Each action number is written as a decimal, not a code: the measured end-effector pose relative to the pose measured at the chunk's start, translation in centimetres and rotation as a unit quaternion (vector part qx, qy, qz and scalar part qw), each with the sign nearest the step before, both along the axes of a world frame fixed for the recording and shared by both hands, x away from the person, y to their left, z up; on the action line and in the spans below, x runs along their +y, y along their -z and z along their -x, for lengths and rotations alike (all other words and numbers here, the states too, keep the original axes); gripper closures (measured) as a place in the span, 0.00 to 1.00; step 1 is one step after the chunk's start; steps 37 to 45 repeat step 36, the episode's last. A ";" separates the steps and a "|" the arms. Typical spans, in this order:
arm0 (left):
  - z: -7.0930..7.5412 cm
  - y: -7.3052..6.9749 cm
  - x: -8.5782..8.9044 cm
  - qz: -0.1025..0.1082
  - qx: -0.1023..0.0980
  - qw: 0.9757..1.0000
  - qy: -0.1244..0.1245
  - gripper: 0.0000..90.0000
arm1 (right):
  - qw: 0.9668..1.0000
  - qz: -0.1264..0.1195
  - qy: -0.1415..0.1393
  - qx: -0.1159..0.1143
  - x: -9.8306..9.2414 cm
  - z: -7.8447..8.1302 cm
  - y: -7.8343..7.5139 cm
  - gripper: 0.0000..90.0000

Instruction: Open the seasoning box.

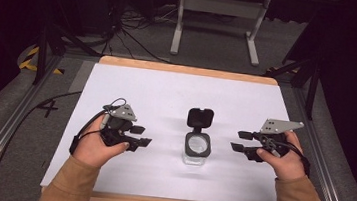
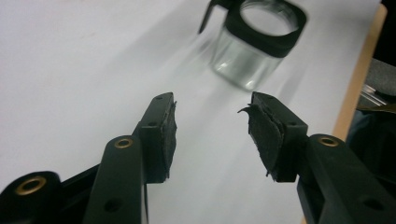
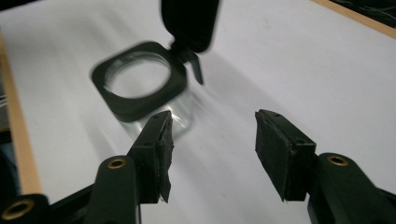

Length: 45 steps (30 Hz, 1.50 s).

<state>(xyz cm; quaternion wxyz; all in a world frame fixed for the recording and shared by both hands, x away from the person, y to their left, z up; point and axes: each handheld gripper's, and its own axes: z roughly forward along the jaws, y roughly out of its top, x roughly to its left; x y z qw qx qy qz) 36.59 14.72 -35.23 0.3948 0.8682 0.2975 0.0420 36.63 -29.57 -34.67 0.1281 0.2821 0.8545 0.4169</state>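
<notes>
A small clear glass jar with a square black collar (image 1: pixel 196 149) stands upright near the middle of a white sheet covering the wood-edged table (image 1: pixel 166 104), and its black flip lid (image 1: pixel 200 118) is swung open, hinged back from the collar's far side. The left gripper (image 1: pixel 144 135), held in the person's left hand (image 1: pixel 95 146), has its two black jaws spread wide with nothing between them; they point toward the jar, which stands ahead of the jaw tips and clear of them. In the left gripper view the left gripper (image 2: pixel 212 122) shows its dark padded faces apart over bare white sheet, and the jar (image 2: pixel 254 39) sits beyond the tips, a little toward the right-hand jaw, with its round mouth open upward and part of the lid's hinge at its far edge. The right gripper (image 1: pixel 240 141), held in the right hand (image 1: pixel 283 162), likewise has its jaws well apart and empty, aimed at the jar from the other side and not touching it. In the right gripper view the right gripper (image 3: pixel 212 129) frames bare sheet between its pads, while the jar (image 3: pixel 140 88) lies just beyond and partly behind the tip of the left-hand jaw, its lid (image 3: pixel 190 21) standing up behind the collar. The jar lies between the two pairs of jaws, apart from both. Both sleeves are tan. The jar looks slightly blurred in both gripper views.
</notes>
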 end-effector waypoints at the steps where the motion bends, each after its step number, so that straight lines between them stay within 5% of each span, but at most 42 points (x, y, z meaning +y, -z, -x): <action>1: -0.4 0.4 0.6 -0.001 0.012 1.000 -0.006 0.56 | 1.000 0.005 0.006 -0.001 -0.3 -0.1 0.2 0.52; 4: -0.9 1.2 1.1 -0.003 0.017 1.000 -0.021 0.53 | 0.999 0.018 0.029 0.003 -1.5 -0.7 1.3 0.51; 7: -2.2 3.1 2.2 -0.029 -0.003 0.999 -0.027 0.51 | 0.998 0.028 0.056 0.013 -2.8 -1.6 2.7 0.49; 10: -2.9 4.5 2.8 -0.034 -0.008 0.999 -0.027 0.49 | 0.997 0.034 0.068 0.020 -3.6 -2.2 3.6 0.47; 19: -4.1 7.2 3.7 -0.047 0.012 0.998 -0.051 0.42 | 0.994 0.037 0.090 0.044 -5.3 -3.6 6.4 0.45; 29: -4.7 8.9 3.8 -0.052 0.002 0.997 -0.057 0.36 | 0.993 0.039 0.100 0.040 -5.7 -4.2 8.3 0.44; 45: -4.6 9.0 3.6 -0.054 0.005 0.997 -0.052 0.33 | 0.994 0.045 0.090 0.035 -5.2 -4.3 8.7 0.43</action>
